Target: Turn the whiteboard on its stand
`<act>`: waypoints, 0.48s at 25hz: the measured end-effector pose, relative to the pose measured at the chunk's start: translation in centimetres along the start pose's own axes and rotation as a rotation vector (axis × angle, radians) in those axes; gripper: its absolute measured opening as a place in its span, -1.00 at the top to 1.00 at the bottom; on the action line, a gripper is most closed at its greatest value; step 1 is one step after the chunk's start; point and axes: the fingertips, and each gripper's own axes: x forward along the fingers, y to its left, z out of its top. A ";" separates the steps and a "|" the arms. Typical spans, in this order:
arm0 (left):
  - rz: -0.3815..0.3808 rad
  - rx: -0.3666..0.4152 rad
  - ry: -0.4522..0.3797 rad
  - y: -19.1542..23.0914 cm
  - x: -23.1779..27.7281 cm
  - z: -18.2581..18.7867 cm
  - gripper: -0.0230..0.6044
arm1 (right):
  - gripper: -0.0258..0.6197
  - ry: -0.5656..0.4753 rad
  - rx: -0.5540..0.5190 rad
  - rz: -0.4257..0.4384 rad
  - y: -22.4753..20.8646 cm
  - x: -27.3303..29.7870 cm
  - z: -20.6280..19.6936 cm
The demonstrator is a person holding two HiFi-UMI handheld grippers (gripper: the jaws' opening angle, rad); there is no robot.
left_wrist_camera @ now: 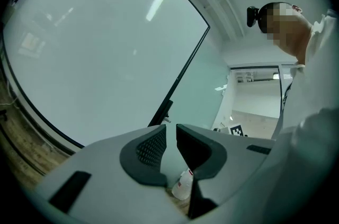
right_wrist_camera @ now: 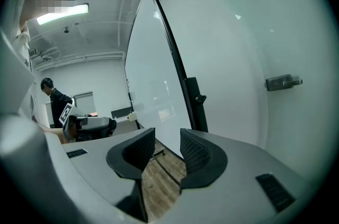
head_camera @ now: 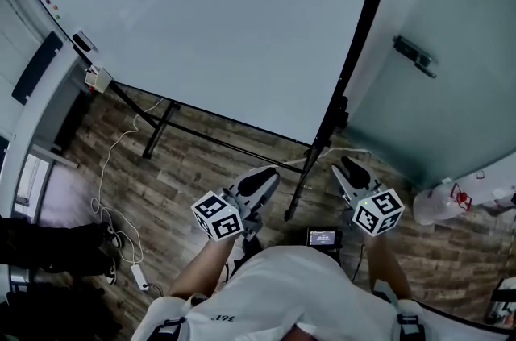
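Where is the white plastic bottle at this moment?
In the head view the white bottle sits on the wood floor at lower right, just right of the right tool and at the foot of the frosted wall.

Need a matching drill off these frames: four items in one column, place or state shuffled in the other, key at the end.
Column A
1. whiteboard
2. right gripper
3. white bottle
4. metal handle

Column B
a. on the wood floor, far right in the head view
b. fixed to the frosted glass panel
c. mounted on the black stand
d. jaws apart, nothing between them

Pairs: 1-c, 2-d, 3-a, 4-b
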 end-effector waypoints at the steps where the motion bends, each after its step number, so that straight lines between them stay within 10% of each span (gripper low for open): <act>1: 0.008 0.004 -0.007 0.0 0.4 0.1 0.77 | 0.46 0.002 -0.004 0.009 -0.4 0.2 0.2; 12: 0.064 0.047 -0.025 0.7 2.8 0.9 0.77 | 0.32 -0.010 -0.079 0.037 -3.2 2.1 2.5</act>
